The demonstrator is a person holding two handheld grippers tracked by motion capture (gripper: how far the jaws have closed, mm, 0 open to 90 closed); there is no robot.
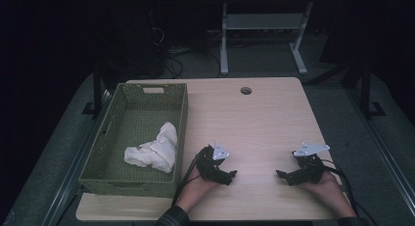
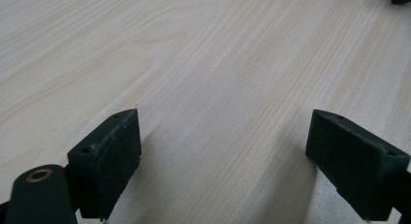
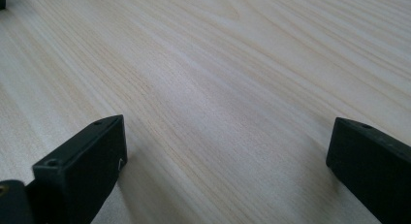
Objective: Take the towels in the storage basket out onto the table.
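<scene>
Resting near the desk's front edge, both the left claw and right claw gape empty, so reaching the white cloth in the green basket at the desk's left edge should start with the left claw lifting clear over the rim.

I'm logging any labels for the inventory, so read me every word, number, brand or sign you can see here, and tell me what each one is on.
None: no readable text shows in these views.
Green woven basket: no label or tag.
White cloth in the basket: no print.
Wooden table: bare grain, no marks.
Left tongs and right tongs: plain black jaws and grey plates, no markings.
</scene>
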